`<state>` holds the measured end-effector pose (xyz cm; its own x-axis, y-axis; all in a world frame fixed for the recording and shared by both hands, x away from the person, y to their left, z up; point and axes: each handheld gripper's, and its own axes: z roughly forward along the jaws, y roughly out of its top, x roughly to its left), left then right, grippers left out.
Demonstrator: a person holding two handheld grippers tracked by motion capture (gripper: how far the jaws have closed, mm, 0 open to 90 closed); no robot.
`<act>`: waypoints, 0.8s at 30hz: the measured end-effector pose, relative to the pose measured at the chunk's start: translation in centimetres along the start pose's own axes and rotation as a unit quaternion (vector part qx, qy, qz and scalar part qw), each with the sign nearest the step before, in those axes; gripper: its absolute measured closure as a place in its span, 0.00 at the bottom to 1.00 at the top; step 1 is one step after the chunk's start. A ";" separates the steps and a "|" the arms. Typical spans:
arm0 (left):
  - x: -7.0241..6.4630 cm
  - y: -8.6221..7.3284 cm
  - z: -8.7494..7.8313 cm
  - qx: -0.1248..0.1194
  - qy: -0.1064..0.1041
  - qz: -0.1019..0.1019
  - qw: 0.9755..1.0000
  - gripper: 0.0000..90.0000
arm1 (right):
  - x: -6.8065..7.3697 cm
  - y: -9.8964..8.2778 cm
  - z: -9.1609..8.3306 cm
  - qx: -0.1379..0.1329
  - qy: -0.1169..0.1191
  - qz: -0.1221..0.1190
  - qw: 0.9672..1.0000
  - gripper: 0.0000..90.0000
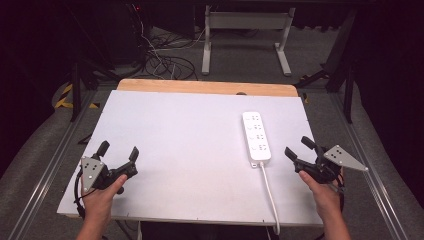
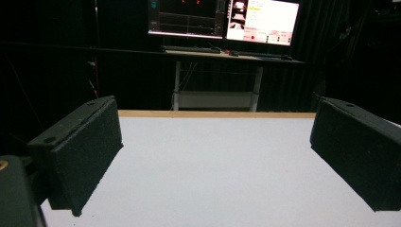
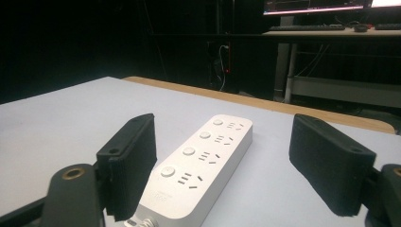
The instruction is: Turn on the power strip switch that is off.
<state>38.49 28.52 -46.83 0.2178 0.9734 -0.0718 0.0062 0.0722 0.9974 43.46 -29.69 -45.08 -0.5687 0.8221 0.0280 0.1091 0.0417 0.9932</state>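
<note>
A white power strip (image 1: 256, 136) lies lengthwise on the right half of the white table top (image 1: 190, 145), its white cable (image 1: 270, 195) running off the near edge. In the right gripper view the power strip (image 3: 198, 165) sits just ahead of the wide-apart jaws, partly behind the left one. My right gripper (image 1: 299, 148) is open, held low to the right of the strip's near end. My left gripper (image 1: 119, 151) is open at the table's near left, with bare table top (image 2: 213, 175) between its jaws.
A wooden strip (image 1: 205, 87) edges the table's far side. Beyond it stand a white desk frame (image 1: 245, 35) and loose cables (image 1: 165, 62) on the floor. Monitors (image 2: 222, 16) glow on a far desk. Metal rails (image 1: 50, 160) run along both sides.
</note>
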 end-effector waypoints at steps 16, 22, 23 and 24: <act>0.1 0.0 -0.2 -0.001 0.001 -0.001 1.000 0.03 | 0.4 1.3 -0.5 -0.020 0.002 -0.042 0.999 0.57; 0.2 0.0 -0.3 -0.002 0.005 -0.002 1.000 0.04 | 1.2 3.3 -1.2 -0.012 -0.007 -0.095 0.995 0.90; 0.2 0.0 -0.3 -0.001 0.005 -0.001 1.000 0.04 | 1.4 3.8 -1.3 -0.003 -0.011 -0.094 0.995 0.97; 0.2 0.0 -0.3 -0.002 0.006 -0.002 1.000 0.04 | 1.7 4.5 -1.3 0.001 -0.015 -0.092 0.996 1.00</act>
<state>38.27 28.81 -46.84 0.2069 0.9755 -0.0751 0.0028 0.0762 0.9971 41.96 -28.87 -40.45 -0.5538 0.8175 -0.1580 0.0063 0.1938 0.9810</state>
